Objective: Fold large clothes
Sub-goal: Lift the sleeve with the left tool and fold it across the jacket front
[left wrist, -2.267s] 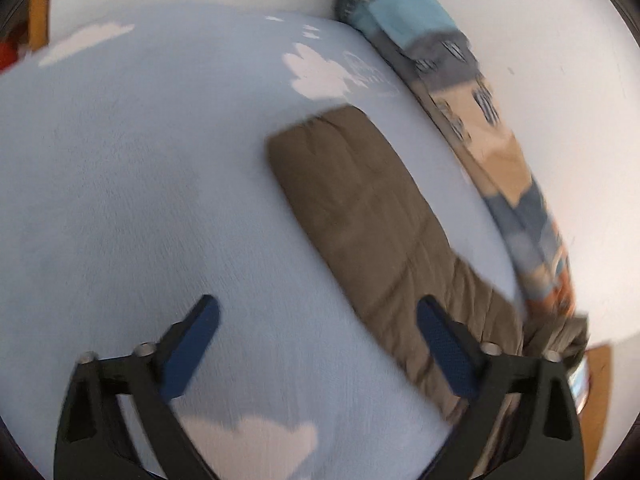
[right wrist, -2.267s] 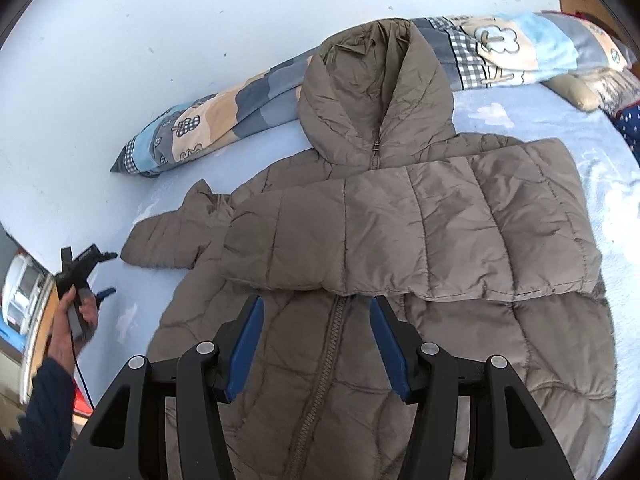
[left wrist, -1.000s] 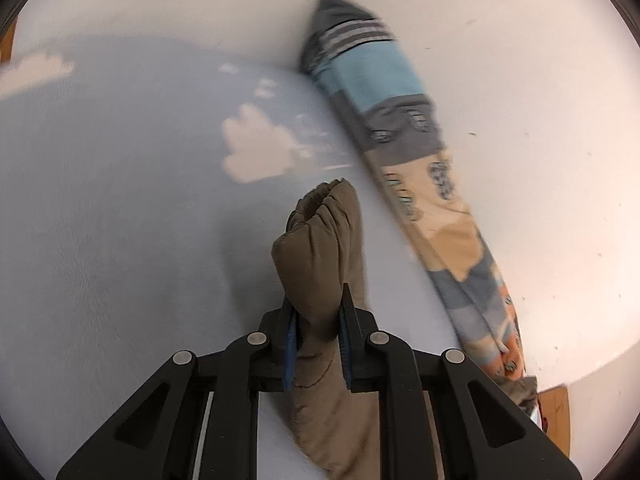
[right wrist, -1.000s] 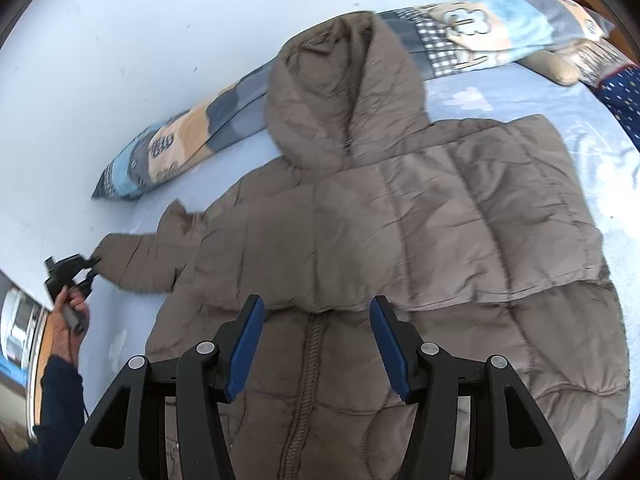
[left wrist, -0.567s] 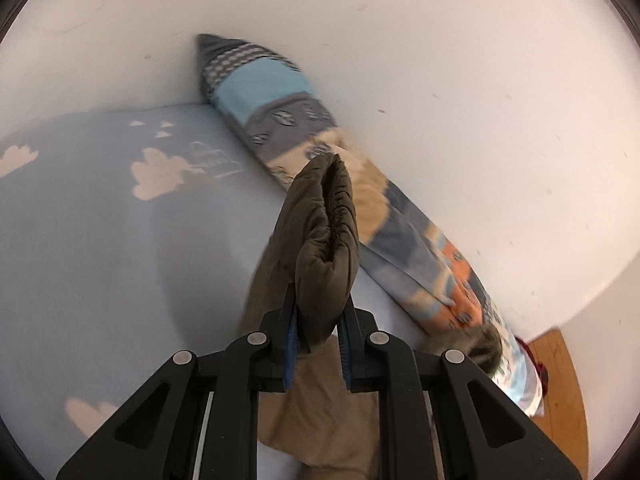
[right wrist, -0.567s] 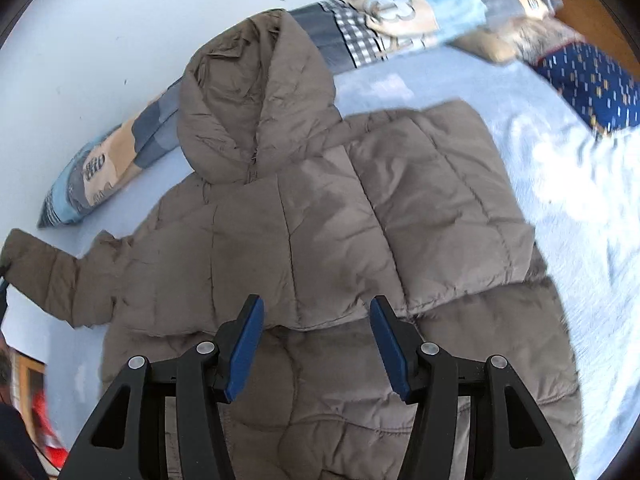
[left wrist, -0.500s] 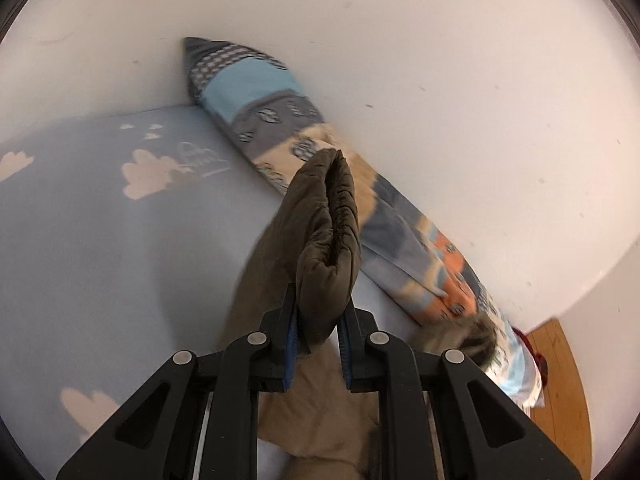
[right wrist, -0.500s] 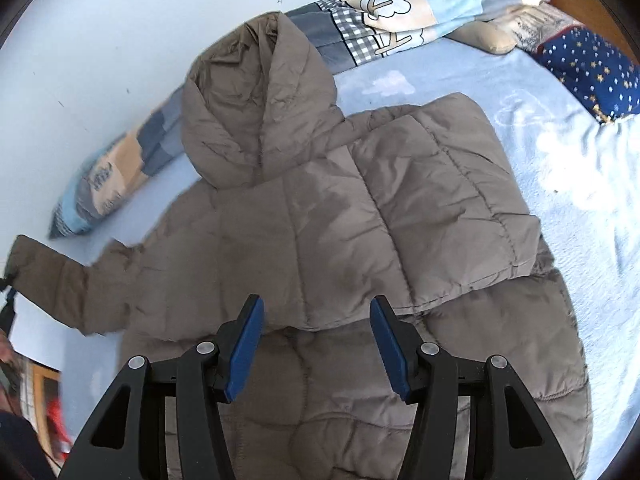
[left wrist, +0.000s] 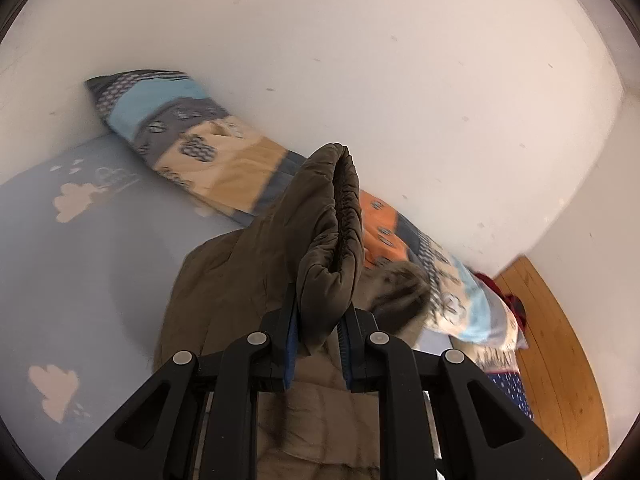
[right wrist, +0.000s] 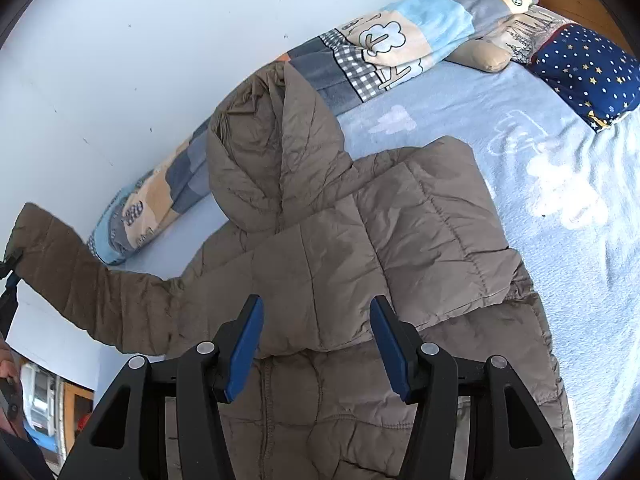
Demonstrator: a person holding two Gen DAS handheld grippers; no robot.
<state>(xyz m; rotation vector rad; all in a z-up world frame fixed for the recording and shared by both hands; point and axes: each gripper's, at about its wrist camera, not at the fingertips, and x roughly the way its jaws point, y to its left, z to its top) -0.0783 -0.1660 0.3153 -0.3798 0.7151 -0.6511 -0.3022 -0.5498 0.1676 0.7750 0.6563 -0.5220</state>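
Bedding surrounds the work: a pale blue bed sheet with cloud prints, and along the white wall a long patchwork bolster pillow running from the lower left to the upper right of the right wrist view. At the upper right of that frame sit a beige cushion and a navy star-print pillow. A strip of wooden floor shows at the lower right of the left wrist view.

The brown puffer jacket lies front-up on the bed, filling the centre of the right wrist view. Its long axis runs from the bottom of the frame up to the hood, whose tip points toward the upper centre and rests against the bolster pillow. One sleeve is folded across the chest, cuff toward the right. The other sleeve stretches out to the left edge of the frame, lifted clear of the sheet.

The left tool is clamped on that sleeve's cuff end, which stands up between its blue pads with the gathered cuff pointing toward the top of the left wrist view. Behind it the bolster pillow crosses the frame.

The right tool hovers over the jacket's chest with its fingers apart, gripping nothing.
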